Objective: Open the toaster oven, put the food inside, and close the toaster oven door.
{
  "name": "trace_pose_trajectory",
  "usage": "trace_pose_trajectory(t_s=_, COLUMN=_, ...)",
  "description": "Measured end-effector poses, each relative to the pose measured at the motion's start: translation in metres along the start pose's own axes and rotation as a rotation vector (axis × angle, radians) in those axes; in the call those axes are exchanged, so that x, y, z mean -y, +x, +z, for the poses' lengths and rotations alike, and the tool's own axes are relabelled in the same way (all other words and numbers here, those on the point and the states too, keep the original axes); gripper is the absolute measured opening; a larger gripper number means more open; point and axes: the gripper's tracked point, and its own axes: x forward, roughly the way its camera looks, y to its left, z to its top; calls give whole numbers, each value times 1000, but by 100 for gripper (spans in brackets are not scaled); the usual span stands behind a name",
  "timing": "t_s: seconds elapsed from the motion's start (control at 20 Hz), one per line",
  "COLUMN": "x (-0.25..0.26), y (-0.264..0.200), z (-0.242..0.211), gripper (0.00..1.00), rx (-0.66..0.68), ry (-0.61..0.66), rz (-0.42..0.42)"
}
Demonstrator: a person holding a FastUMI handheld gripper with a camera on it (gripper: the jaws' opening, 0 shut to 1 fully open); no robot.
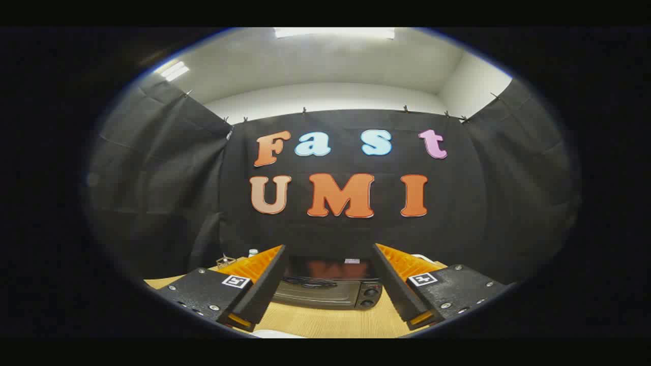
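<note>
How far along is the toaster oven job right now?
Nothing looks done yet. The toaster oven sits on the wooden table with its door shut. The hand-held gripper is open, holding nothing, the oven beyond its fingers. Still left: open the door, put the food in, close it.

a wooden desk [330, 321] with a light grain is seen at the bottom. black cloth [152, 193] is hung as the booth's wall on three sides, and it is fastened along its upper edge by small clips [304, 110]. above the cloth a white wall [325, 96] and a white ceiling [330, 58] are seen, with one lamp [334, 32] lit overhead and another [173, 70] lit towards the left. at the far left of the desk, against the cloth, a small frame-like object [223, 262] is set, and just beside it a small pale bottle top [253, 252]; neither can be made out clearly. something white [277, 334] is glimpsed at the near edge of the desk.
</note>
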Motion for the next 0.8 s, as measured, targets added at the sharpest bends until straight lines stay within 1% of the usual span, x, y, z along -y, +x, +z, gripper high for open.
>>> trace_pose_trajectory(t_s=0.15, x=2, y=-1, z=3, gripper=97, rx=7, ry=-9, rz=3)
trace_pose_trajectory(t_s=0.5, x=5, y=1, z=-8, gripper=97, rx=-22, ry=13, rz=4)
trace_pose_trajectory(t_s=0.8, x=1, y=4, z=-14, gripper=97, rx=-30, ry=-5, rz=5)
